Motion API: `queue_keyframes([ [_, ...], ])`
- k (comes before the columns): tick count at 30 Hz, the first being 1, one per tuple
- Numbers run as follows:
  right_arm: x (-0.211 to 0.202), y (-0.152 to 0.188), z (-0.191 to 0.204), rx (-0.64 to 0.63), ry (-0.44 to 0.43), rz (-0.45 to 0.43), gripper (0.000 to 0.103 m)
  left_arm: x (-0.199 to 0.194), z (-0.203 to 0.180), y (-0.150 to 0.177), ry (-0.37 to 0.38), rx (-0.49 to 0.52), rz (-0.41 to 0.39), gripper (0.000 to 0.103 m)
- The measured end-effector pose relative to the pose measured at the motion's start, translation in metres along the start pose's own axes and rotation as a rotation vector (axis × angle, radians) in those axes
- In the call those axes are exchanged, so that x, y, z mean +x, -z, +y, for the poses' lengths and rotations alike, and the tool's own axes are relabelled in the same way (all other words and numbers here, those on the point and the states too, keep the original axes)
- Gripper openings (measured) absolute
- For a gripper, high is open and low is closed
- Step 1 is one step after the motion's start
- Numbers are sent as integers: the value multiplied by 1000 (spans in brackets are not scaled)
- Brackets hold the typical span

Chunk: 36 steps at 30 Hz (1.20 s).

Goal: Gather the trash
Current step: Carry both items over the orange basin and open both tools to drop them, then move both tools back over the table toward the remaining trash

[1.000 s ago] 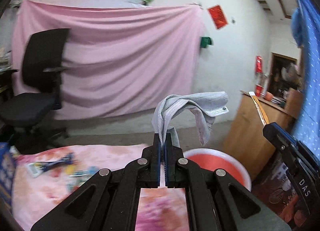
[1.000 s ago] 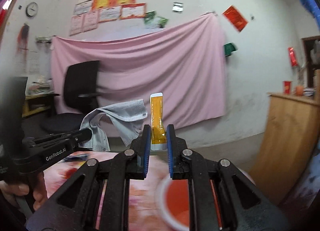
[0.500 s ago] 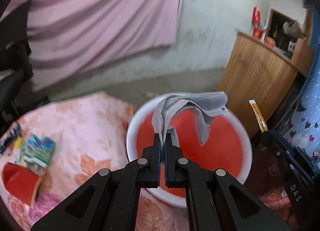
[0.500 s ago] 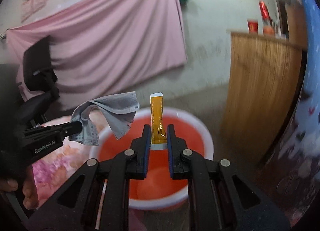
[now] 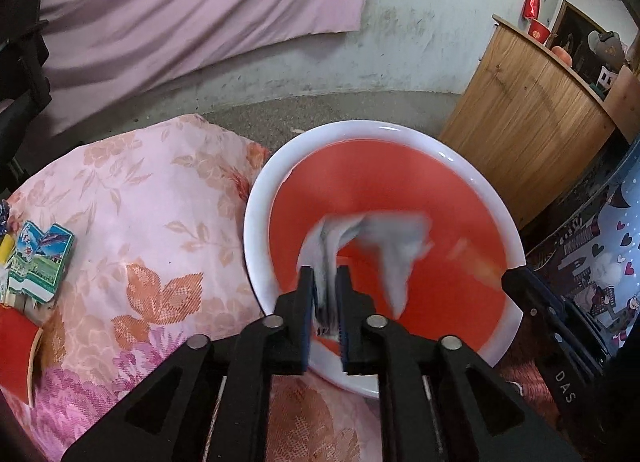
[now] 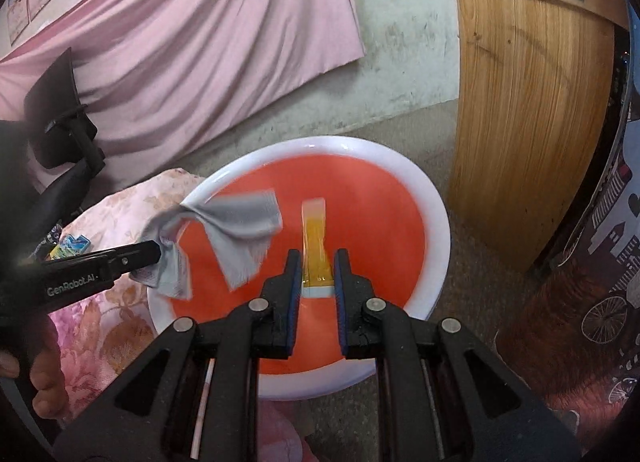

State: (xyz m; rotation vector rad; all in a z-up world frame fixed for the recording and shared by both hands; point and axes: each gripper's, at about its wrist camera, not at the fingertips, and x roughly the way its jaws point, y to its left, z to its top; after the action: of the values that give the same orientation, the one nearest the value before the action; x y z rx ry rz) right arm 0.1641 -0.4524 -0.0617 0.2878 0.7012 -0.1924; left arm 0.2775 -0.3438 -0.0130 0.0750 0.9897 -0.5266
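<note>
The crumpled grey face mask (image 5: 376,250) hangs over the red, white-rimmed plastic basin (image 5: 256,197); your left gripper (image 5: 325,302) has just been opening, mask loose between its parted jaws. Right of it, over the same basin, your right gripper (image 6: 316,282) pinches the orange sachet (image 6: 315,246), poised to drop.

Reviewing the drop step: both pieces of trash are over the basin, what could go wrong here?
1. The left gripper has just been opening its jaws, but the grey mask is still between them and may snag on a pad.
2. The orange sachet sits between the right gripper jaws; releasing at a tilt could flick it past the basin rim.
</note>
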Motion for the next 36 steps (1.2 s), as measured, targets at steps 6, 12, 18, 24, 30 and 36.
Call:
queue_keyframes([
  [6, 1, -1, 1, 4, 2, 22, 43, -13, 7, 2, -2, -22, -32, 34],
  [12, -1, -3, 6, 3, 1, 17, 63, -29, 17, 4, -18, -31, -84, 50],
  [18, -9, -6, 10, 7, 3, -7, 80, -49, 28, 6, -21, -60, -141, 62],
  [24, -25, -13, 20, 5, 1, -56, 100, -80, 36, 11, -42, -57, -264, 84],
  [30, -45, -22, 33, -8, -2, -133, 103, -111, 44, 16, -91, -47, -392, 99],
  [36, -69, -28, 51, -26, -31, -228, 103, -138, 59, 22, -105, -55, -468, 99],
])
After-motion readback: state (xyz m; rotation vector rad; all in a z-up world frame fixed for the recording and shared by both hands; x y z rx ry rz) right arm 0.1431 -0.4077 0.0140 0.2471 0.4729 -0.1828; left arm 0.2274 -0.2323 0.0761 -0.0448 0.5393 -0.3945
